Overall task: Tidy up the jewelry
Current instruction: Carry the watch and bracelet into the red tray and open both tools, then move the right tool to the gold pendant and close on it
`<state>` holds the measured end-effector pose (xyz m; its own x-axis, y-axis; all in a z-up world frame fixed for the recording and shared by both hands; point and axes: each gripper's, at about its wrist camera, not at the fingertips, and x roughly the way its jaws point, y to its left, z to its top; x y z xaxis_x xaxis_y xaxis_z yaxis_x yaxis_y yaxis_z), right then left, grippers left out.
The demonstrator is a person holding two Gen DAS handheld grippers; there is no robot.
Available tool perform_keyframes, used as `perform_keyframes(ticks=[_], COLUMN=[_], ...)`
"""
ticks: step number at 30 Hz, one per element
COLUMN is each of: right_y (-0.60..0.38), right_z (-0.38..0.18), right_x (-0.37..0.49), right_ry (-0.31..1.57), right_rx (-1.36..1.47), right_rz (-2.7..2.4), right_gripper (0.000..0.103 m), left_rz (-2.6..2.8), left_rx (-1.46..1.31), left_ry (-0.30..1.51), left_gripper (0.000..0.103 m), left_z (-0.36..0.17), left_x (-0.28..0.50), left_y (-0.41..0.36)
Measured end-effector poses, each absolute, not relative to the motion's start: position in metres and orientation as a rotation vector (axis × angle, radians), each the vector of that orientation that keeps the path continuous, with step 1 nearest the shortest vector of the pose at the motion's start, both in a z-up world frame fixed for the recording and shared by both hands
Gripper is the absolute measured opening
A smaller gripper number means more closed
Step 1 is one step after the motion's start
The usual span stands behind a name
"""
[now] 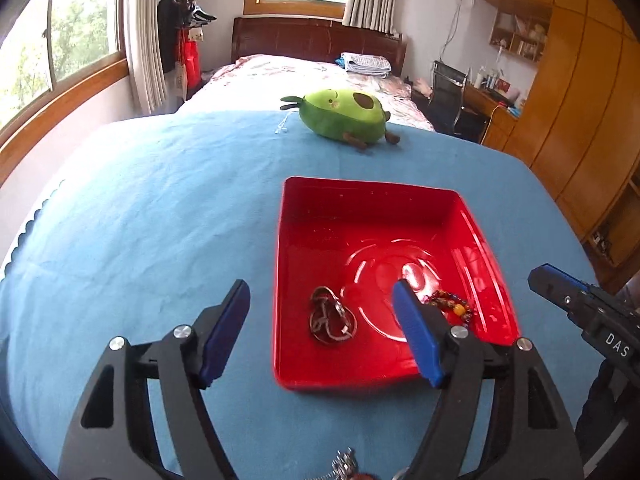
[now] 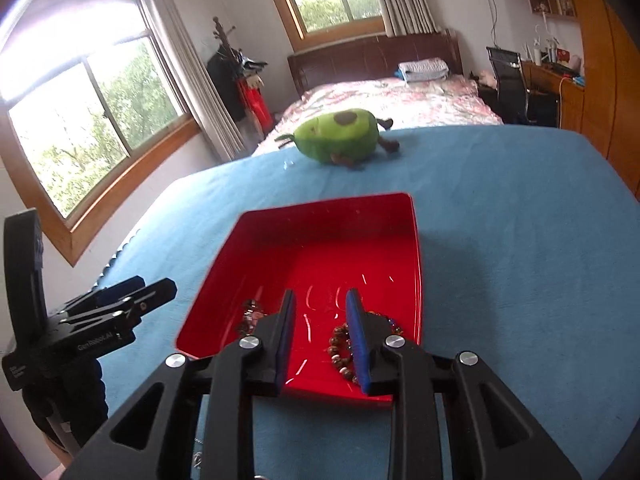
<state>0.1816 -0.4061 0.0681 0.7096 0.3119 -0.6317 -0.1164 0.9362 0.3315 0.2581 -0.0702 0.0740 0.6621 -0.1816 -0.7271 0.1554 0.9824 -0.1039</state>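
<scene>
Jewelry gathered in a red tray (image 1: 304, 376) on the blue-covered table (image 1: 140, 220), both tongs empty above it.

Silver chain (image 1: 330, 318) and beaded bracelet (image 1: 452, 306) lie apart on the tray floor near its front wall, probably so they stay untangled. Left gripper (image 1: 320, 324) is spread wide, holding nothing; right gripper (image 2: 320, 336) hovers over the tray, moderately parted and empty. More metal chain (image 1: 344, 462) shows at the left view's bottom edge, likely the next piece. An avocado plush (image 1: 344, 116) sits well beyond.

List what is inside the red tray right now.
The red tray holds a silver chain and a beaded bracelet, lying apart near its front. The left gripper's finger covers part of the bracelet, so its full loop cannot be seen there.
</scene>
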Motion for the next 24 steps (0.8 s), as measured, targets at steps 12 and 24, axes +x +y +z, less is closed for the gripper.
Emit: perform_keyframes(ticks=[12,24], right_y=[-0.399,-0.396], right_z=[0.053,0.048], right_x=[0.195,0.178], right_ry=[0.819,0.833], right_rx=[0.257,0.240], right_rz=[0.241,0.240], right_gripper=[0.029,0.029], left_rz=[-0.181,-0.174], left_rx=[0.006,0.035], left_ry=[0.876,0.847], left_gripper=[0.077,0.079], left_z=[0.061,0.070], left_x=[0.255,0.235], left_y=[-0.076,-0.065])
